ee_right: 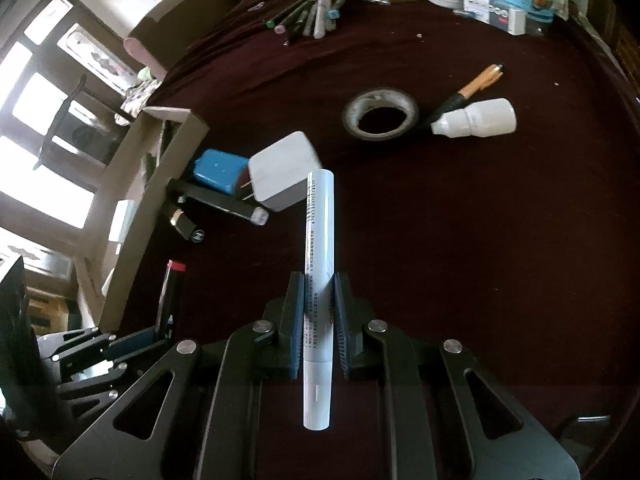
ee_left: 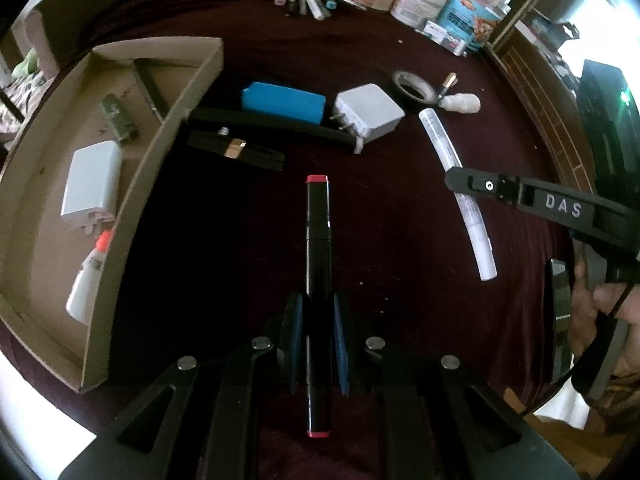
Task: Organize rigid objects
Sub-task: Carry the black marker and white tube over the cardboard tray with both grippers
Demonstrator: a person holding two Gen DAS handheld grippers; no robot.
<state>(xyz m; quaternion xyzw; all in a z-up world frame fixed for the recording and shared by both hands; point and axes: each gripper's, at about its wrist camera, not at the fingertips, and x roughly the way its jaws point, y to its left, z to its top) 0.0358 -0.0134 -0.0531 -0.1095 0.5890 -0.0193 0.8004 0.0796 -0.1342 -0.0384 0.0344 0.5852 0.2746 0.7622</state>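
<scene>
1. black marker (ee_left: pixel 318 280) with red caps sits clamped in the left gripper (ee_left: pixel 318 344), jaws closed tight on its middle, likely so it stays balanced.
2. white marker (ee_right: pixel 318 280) is pinched the same way in the right gripper (ee_right: pixel 318 320), above the dark red cloth (ee_right: pixel 480 240).
3. the cardboard box (ee_left: pixel 120 216) lies to the left, already holding a charger (ee_left: pixel 94 176) and glue bottle (ee_left: pixel 86 280); probably where both markers go.

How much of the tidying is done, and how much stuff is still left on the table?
Some is done: a white charger, a glue bottle and a small dark item already lie in the cardboard box. In hand: the left gripper holds a black marker, the right gripper a white pen. Left on the table: a blue block, another white charger, a tape roll, a small white bottle and more pens.
</scene>
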